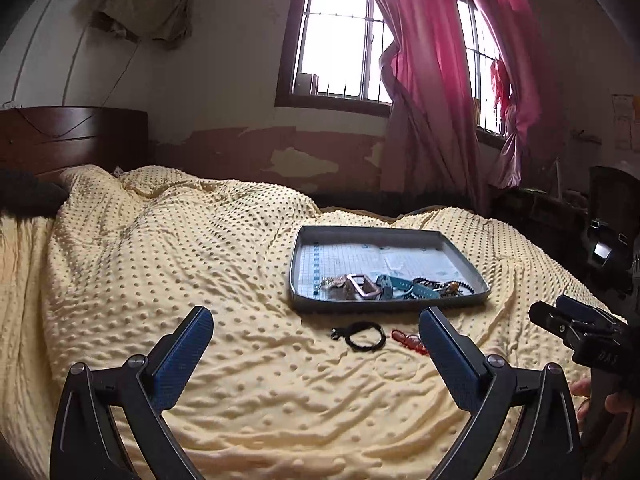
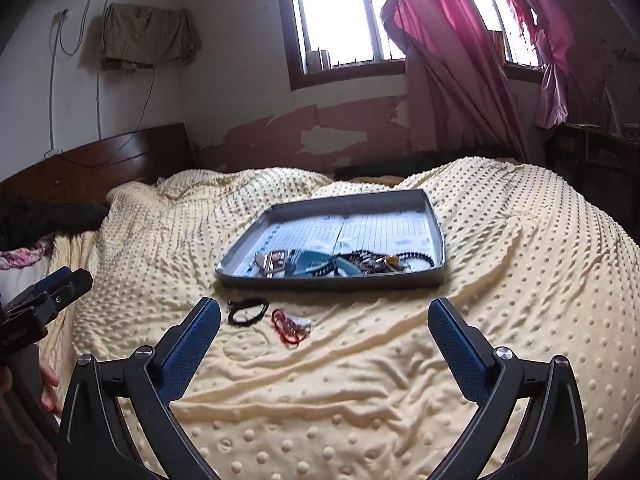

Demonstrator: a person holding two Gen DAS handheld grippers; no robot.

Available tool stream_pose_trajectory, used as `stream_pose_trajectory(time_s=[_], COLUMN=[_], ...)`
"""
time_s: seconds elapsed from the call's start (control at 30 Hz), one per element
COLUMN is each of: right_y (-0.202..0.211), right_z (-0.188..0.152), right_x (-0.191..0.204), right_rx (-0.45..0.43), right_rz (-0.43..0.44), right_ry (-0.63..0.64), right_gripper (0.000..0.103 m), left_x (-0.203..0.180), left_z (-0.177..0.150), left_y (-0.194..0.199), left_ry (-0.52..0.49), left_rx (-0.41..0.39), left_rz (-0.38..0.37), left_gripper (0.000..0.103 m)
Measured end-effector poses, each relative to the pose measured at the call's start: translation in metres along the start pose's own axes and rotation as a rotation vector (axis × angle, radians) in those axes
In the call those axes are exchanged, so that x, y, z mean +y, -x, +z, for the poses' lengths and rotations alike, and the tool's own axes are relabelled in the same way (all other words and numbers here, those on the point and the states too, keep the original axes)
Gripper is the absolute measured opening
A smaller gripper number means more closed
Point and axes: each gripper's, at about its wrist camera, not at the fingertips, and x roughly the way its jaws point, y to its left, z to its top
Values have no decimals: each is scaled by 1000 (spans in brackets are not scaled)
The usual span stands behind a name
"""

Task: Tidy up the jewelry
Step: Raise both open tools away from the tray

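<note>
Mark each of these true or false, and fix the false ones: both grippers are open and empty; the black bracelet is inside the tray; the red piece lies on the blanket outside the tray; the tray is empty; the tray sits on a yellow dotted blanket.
1. Both grippers are open and empty. True: the left gripper and right gripper hold nothing.
2. The black bracelet is inside the tray. False: it lies on the blanket, in front of the tray.
3. The red piece lies on the blanket outside the tray. True.
4. The tray is empty. False: a pile of jewelry sits along its near edge.
5. The tray sits on a yellow dotted blanket. True.
</note>
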Motion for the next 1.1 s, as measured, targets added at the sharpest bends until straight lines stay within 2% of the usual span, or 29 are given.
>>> stream_pose_trajectory(time_s=[0.13, 0.27, 0.53, 0.67, 0.77, 1.1], right_y=[-6, -13, -34, -41, -47, -62], right_z=[-9, -15, -24, -25, -27, -27], right_x=[5, 12, 21, 22, 23, 22], right_rx=[60, 106, 207, 241, 271, 328], right_rz=[3, 3, -1, 17, 45, 40], right_ry=[4, 26, 61, 61, 57, 65], right_gripper=[102, 102, 102, 102, 102, 102], left_x=[8, 17, 27, 31, 34, 31], left_z=[-13, -23, -29, -30, -31, -33], left_y=[-1, -8, -14, -24, -29, -49], left_ry=[22, 48, 58, 59, 79, 57], left_rx=[27, 87, 116, 151, 171, 222], left_rz=[5, 5, 29, 46, 30, 23], left_gripper=[103, 103, 103, 103, 103, 103])
